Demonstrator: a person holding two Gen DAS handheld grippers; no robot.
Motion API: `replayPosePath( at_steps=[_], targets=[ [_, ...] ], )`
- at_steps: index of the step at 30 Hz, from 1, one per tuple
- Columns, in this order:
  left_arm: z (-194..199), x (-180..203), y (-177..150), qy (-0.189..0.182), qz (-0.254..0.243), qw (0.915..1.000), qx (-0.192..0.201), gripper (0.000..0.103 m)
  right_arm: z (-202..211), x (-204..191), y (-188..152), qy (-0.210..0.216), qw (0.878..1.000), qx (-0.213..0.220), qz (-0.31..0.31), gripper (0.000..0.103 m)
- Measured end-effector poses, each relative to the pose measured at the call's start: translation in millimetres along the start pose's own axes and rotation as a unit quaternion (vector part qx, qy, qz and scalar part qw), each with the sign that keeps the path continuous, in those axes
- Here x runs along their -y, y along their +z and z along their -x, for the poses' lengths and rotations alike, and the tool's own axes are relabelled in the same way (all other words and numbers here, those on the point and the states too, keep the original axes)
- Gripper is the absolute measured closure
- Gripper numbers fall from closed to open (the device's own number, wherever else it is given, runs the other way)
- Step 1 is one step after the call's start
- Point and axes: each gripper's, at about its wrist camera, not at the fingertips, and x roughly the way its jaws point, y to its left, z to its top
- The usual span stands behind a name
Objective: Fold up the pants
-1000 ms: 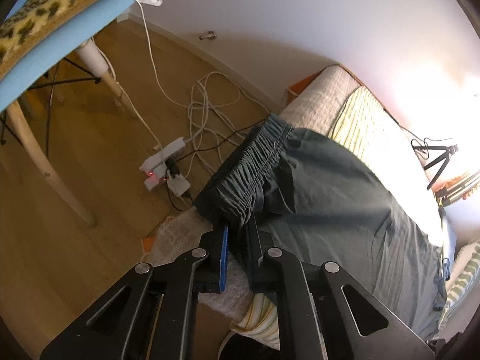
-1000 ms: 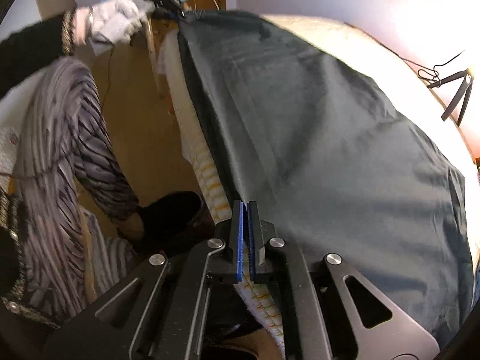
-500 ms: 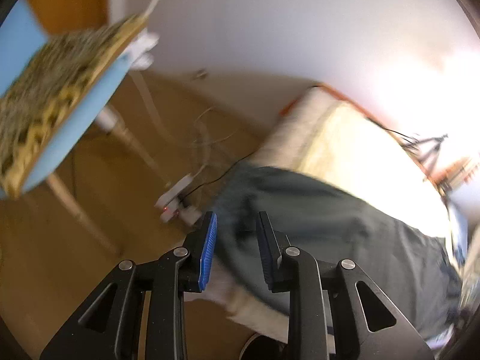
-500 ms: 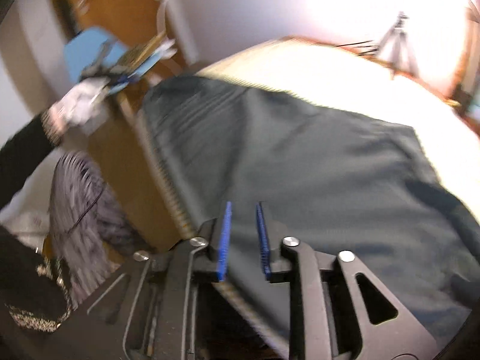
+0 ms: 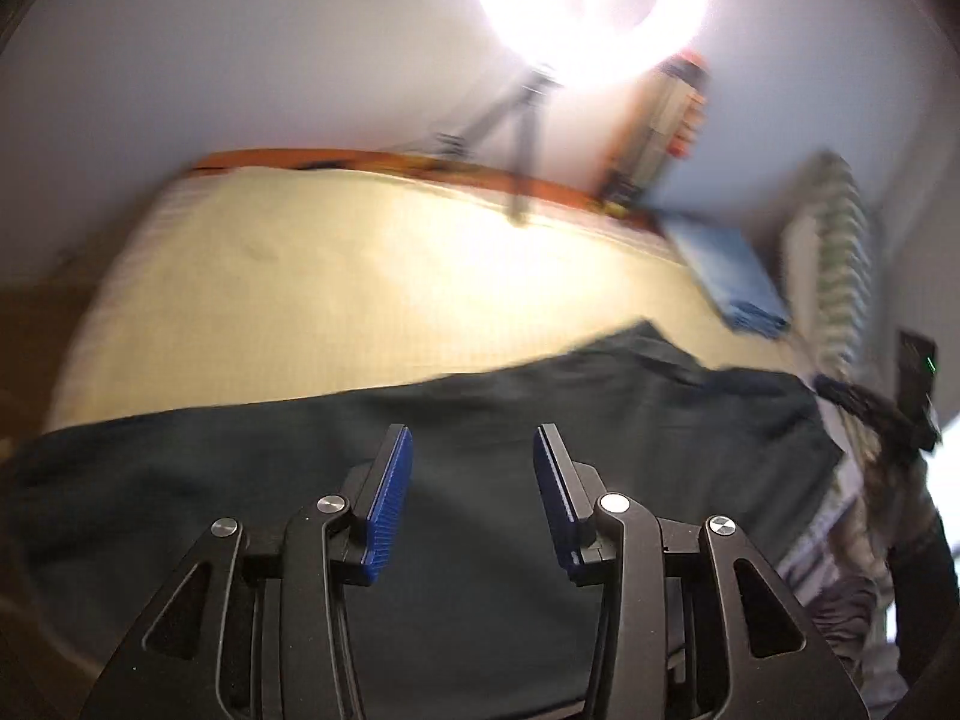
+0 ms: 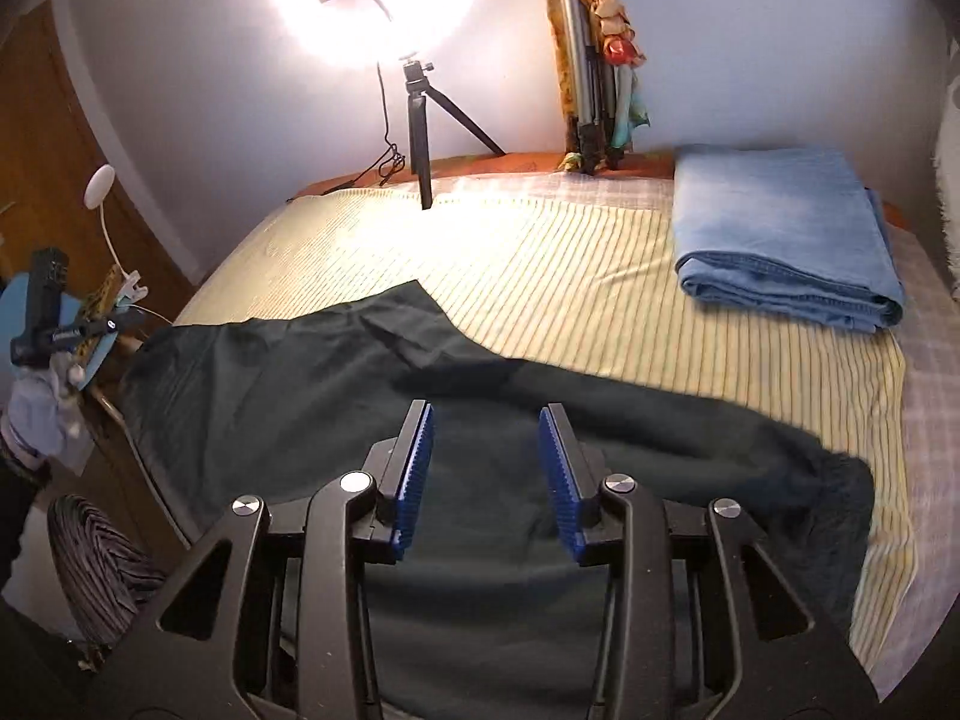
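Dark green pants (image 6: 288, 384) lie spread flat along the near edge of a bed with a yellow striped sheet (image 6: 540, 276). They also fill the lower part of the blurred left wrist view (image 5: 480, 408). My right gripper (image 6: 486, 438) is open and empty, hovering over the pants. My left gripper (image 5: 471, 462) is open and empty above the pants too. The left gripper also shows from outside at the far left of the right wrist view (image 6: 66, 330), held in a gloved hand.
Folded blue jeans (image 6: 786, 240) lie at the bed's far right. A ring light on a small tripod (image 6: 420, 120) stands at the bed's far edge, beside a bundle of tripods (image 6: 594, 72) against the wall. A blue chair stands left of the bed.
Both grippers let go of the pants edge, opened and rose, swinging up from the bedside to face across the bed. The pants now lie flat on the sheet.
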Motion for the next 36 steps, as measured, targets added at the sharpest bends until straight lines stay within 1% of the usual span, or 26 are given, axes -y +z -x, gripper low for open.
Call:
replayPosePath(
  at_steps=[3,4,6,7,8,10,12,14,17,19,21,24,26,27,29,30,33,35,36],
  targets=[
    [-27,42,-8,-0.046,-0.022,0.9985,-0.017,0.062,-11,7,16,0.010,1.000,-0.006,-0.003,0.052],
    [-35,57,-10,-0.054,-0.032,0.9977,-0.025,0.062,-20,9,24,0.021,1.000,-0.013,-0.005,0.050],
    [-57,79,-14,-0.067,-0.047,0.9958,-0.041,0.062,-43,6,34,0.043,0.999,-0.028,-0.006,0.050],
    [-63,83,-13,-0.073,-0.047,0.9949,-0.050,0.062,-58,3,42,0.051,0.998,-0.040,-0.003,0.050],
    [-76,89,-10,-0.081,-0.044,0.9938,-0.062,0.063,-70,1,47,0.043,0.998,-0.051,0.005,0.050],
    [-93,100,-4,-0.090,-0.045,0.9922,-0.073,0.063,-83,-5,53,0.019,0.998,-0.061,0.029,0.050],
    [-108,115,7,-0.099,-0.058,0.9903,-0.078,0.063,-85,-3,56,0.004,0.997,-0.063,0.045,0.050],
    [-122,127,17,-0.107,-0.065,0.9889,-0.081,0.062,-78,13,57,-0.010,0.997,-0.062,0.045,0.050],
    [-148,139,31,-0.108,-0.069,0.9876,-0.090,0.062,-58,53,57,-0.033,0.997,-0.066,0.039,0.049],
    [-165,141,36,-0.115,-0.060,0.9862,-0.103,0.062,-42,89,54,-0.037,0.996,-0.071,0.026,0.044],
    [-178,138,39,-0.109,-0.046,0.9873,-0.106,0.062,-31,121,48,-0.038,0.996,-0.076,0.010,0.043],
    [-195,132,43,-0.113,-0.018,0.9873,-0.110,0.063,-24,162,34,-0.026,0.996,-0.085,-0.024,0.043],
    [-203,129,46,-0.109,-0.007,0.9881,-0.109,0.063,-27,180,23,-0.004,0.995,-0.095,-0.042,0.043],
    [-208,129,47,-0.109,-0.003,0.9879,-0.111,0.063,-31,186,17,0.006,0.994,-0.102,-0.046,0.043],
    [-215,131,50,-0.100,-0.008,0.9887,-0.112,0.063,-38,190,8,0.009,0.993,-0.112,-0.042,0.043],
    [-218,132,51,-0.092,-0.013,0.9894,-0.112,0.063,-41,189,4,0.012,0.992,-0.117,-0.040,0.043],
    [-223,133,52,-0.084,-0.007,0.9910,-0.104,0.063,-45,183,-2,0.029,0.992,-0.121,-0.030,0.043],
    [-224,133,51,-0.071,-0.014,0.9928,-0.095,0.063,-42,180,-5,0.030,0.993,-0.115,-0.025,0.043],
    [-225,133,50,-0.066,-0.020,0.9936,-0.090,0.063,-43,177,-6,0.024,0.992,-0.121,-0.023,0.046]
  ],
)
